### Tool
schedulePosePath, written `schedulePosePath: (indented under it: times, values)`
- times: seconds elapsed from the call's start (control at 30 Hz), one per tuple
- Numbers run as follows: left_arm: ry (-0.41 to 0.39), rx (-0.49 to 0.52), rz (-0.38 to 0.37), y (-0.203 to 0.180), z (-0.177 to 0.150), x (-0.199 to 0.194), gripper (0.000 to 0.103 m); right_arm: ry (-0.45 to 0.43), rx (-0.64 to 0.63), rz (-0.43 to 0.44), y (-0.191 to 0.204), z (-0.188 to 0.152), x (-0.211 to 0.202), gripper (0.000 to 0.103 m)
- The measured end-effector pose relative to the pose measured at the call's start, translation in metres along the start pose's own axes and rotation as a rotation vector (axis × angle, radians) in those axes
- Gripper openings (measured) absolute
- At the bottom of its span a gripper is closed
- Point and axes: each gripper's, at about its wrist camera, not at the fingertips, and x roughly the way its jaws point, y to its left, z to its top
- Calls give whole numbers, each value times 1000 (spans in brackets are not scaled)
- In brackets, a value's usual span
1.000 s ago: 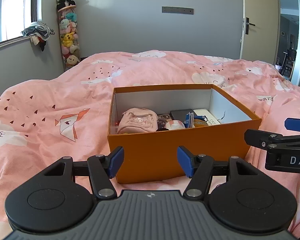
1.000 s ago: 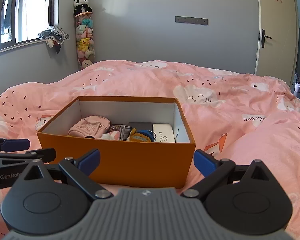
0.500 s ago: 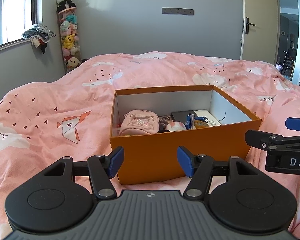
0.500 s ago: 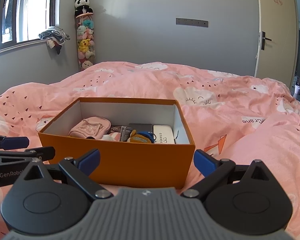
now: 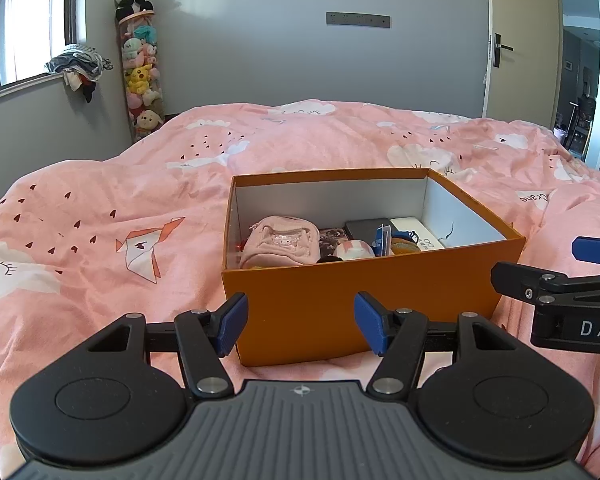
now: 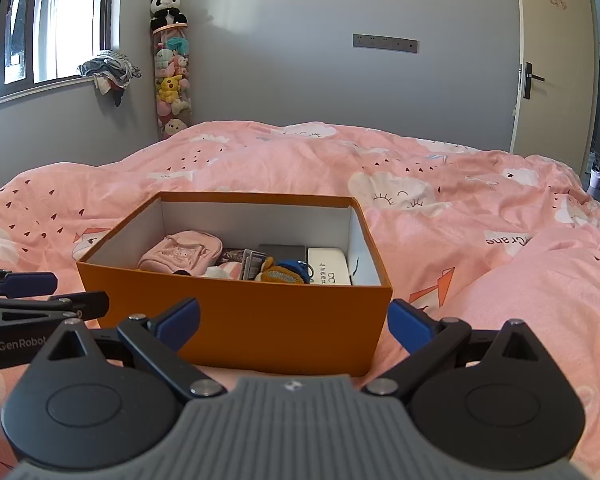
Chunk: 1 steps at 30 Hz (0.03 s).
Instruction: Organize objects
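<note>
Little has shifted over the last second: both views have risen slightly, showing more of the box's inside. Open orange cardboard box [image 5: 364, 300] with white inner walls sits on the pink printed quilt [image 5: 100, 208], at twelve o'clock from both tools. Inside, a soft pink plush pouch [image 5: 280, 246] lies at nine o'clock, a white hard case [image 6: 327, 266] at three o'clock, small clutter between. The pouch looks light and squashy, best pinched across its top seam; the case is likely stiff and smooth, so grip its long sides. Left gripper [image 5: 300, 322] hangs spread and empty before the box's near wall. Right gripper [image 6: 294, 324] is likewise spread wide, holding nothing.
</note>
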Motion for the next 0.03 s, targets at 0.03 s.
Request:
schedulePosePath:
  times: [0.03]
  values:
    - [0, 0, 0, 0, 0, 0, 72, 1, 0, 0, 0, 0, 0, 100]
